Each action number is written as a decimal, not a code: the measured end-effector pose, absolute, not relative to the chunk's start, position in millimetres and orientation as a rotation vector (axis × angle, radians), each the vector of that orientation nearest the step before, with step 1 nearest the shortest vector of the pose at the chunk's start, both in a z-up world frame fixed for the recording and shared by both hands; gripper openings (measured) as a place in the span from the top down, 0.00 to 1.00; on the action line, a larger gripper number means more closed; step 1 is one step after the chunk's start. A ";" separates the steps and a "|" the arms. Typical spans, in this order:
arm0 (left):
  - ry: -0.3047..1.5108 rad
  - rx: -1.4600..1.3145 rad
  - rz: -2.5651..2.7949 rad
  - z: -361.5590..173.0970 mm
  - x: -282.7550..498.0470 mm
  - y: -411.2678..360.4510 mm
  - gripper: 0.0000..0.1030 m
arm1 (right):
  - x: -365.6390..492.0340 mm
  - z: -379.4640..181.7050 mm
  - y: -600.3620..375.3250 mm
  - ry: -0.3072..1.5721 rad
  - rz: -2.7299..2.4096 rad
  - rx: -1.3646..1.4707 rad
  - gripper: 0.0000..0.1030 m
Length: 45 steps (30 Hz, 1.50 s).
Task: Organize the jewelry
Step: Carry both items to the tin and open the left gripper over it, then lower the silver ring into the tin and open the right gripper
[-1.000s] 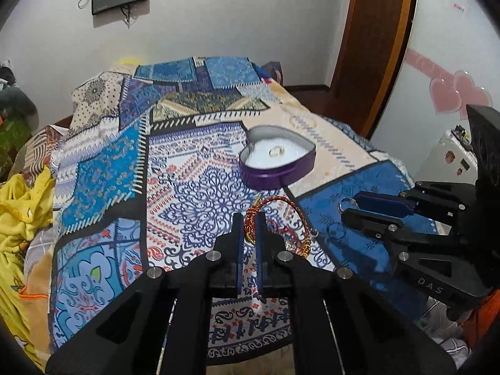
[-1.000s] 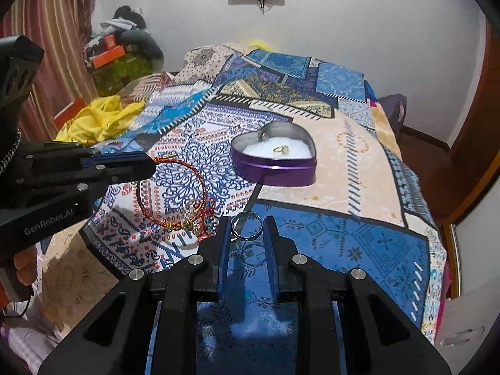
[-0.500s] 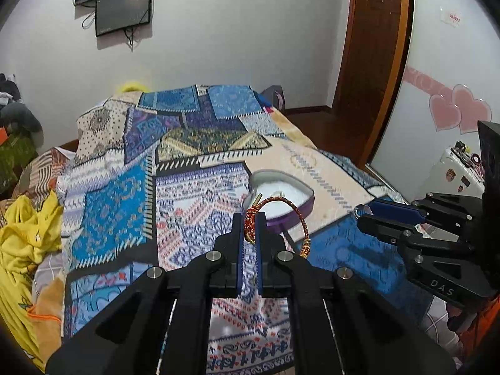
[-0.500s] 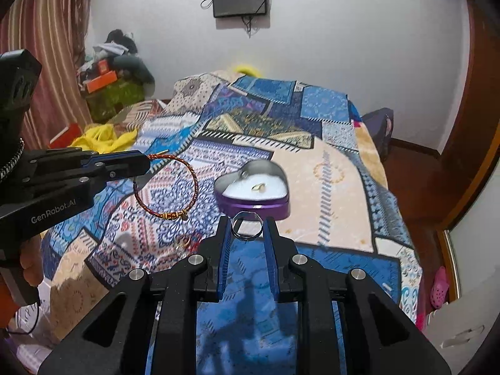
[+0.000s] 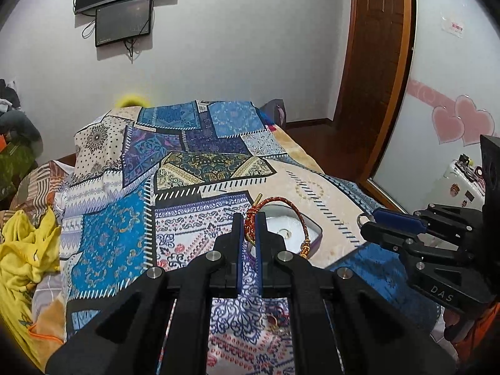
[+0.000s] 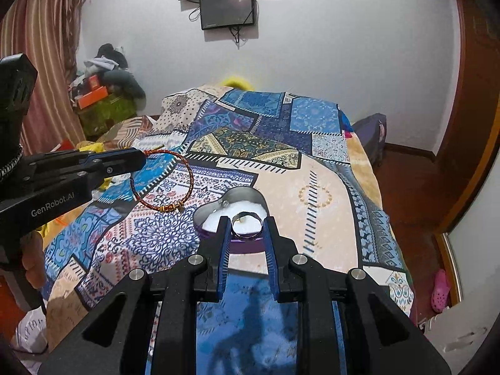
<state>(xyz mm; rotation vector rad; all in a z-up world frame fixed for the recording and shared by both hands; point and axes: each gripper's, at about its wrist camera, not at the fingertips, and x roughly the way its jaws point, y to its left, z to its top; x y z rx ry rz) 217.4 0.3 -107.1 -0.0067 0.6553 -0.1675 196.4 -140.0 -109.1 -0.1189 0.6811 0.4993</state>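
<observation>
— Pinching what, the left gripper (image 5: 249,223)?
— Its fingers clamp the red braided bracelet (image 6: 162,184), hanging in the air at ten o'clock of the heart-shaped tin (image 6: 215,211) on the patchwork bedspread (image 6: 315,193).
— And the right gripper (image 6: 247,226)?
— Its fingers grip a silver ring (image 6: 247,228) just above the tin; a small ring (image 5: 284,233) lies inside.

Both tongs (image 5: 249,228) higher, nearer box (image 6: 215,215)
</observation>
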 end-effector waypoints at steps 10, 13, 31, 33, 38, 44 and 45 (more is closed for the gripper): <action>0.679 -0.016 -0.164 -123.2 244.3 2.2 0.95 | 219.5 -120.8 -134.1 0.704 0.507 -0.115 0.82; 0.697 -0.021 -0.166 -131.4 253.2 3.0 0.95 | 229.8 -126.1 -132.2 0.722 0.510 -0.114 0.82; 0.790 -0.016 -0.218 -170.4 282.4 -7.4 0.95 | 255.0 -145.7 -125.2 0.800 0.529 -0.130 0.82; 0.798 -0.008 -0.222 -172.3 282.5 -9.6 0.95 | 256.3 -148.6 -124.2 0.813 0.530 -0.131 0.82; 0.816 0.003 -0.233 -175.5 283.4 -12.7 0.95 | 258.4 -150.4 -123.1 0.825 0.531 -0.134 0.82; 0.817 0.001 -0.229 -175.3 282.1 -12.9 0.95 | 259.3 -151.2 -122.1 0.826 0.523 -0.146 0.82; 0.819 0.002 -0.230 -175.2 282.1 -13.0 0.95 | 259.5 -151.5 -121.8 0.827 0.520 -0.152 0.82</action>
